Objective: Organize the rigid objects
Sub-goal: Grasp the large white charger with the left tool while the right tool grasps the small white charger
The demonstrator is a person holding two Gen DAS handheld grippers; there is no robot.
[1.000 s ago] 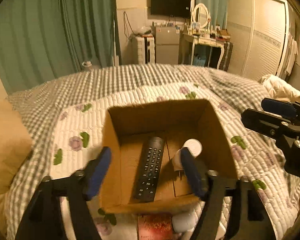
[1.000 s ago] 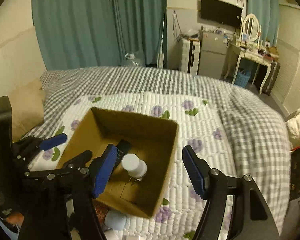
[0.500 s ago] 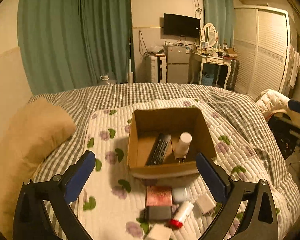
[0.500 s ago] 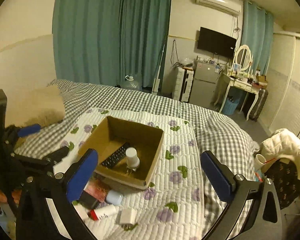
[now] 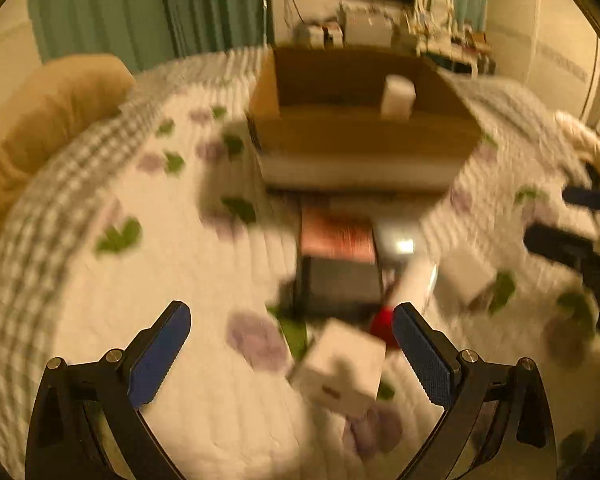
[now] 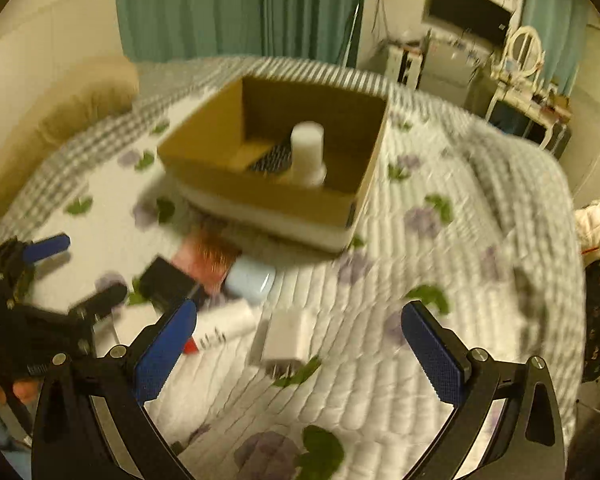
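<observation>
Cardboard box sits on the floral quilt, white bottle upright inside beside a remote. Loose items lie in front of it: white cube, white charger, black box. My left gripper and right gripper both gape wide, holding nothing.

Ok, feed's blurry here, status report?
Both claws open, empty: left, right. Box holds remote, white bottle. White adapter between right claw's fingers, on quilt. Nothing blocking.
</observation>
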